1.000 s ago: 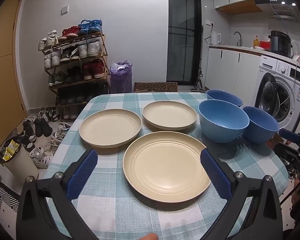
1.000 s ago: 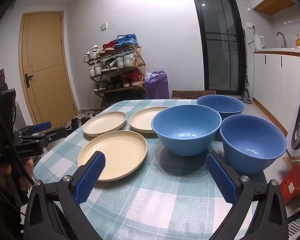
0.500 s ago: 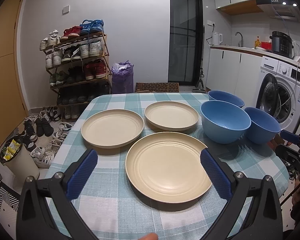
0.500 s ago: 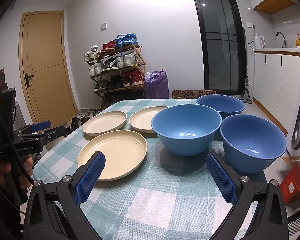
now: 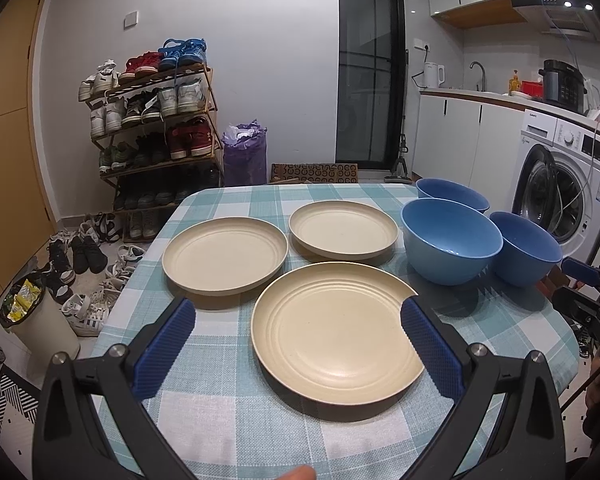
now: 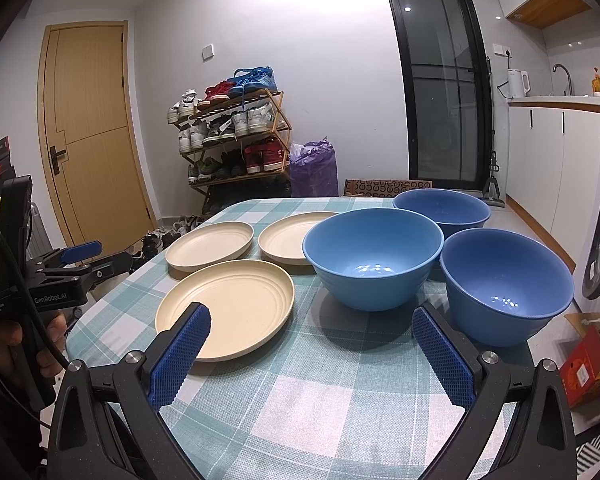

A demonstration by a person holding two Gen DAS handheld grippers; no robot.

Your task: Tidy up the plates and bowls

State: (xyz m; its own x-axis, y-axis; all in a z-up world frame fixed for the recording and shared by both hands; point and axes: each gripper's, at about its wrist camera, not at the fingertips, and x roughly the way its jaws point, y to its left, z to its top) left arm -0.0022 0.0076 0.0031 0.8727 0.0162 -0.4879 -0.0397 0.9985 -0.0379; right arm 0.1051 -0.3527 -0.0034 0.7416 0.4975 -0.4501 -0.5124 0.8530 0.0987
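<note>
The near plate [image 5: 336,332] looks light, stiff and smooth, lying flat on the desk [image 5: 228,412], so the wide-spread fingers [image 5: 164,338] of both empty grippers should pinch its raised rim.

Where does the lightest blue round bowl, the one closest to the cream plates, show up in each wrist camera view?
Left wrist view: the lightest blue round bowl sits right of centre, between the small cream plate and a darker blue bowl.
Right wrist view: the same bowl sits at centre, ahead of the open gripper.
Shared landmark: the wooden shoe rack against the far wall.
</note>
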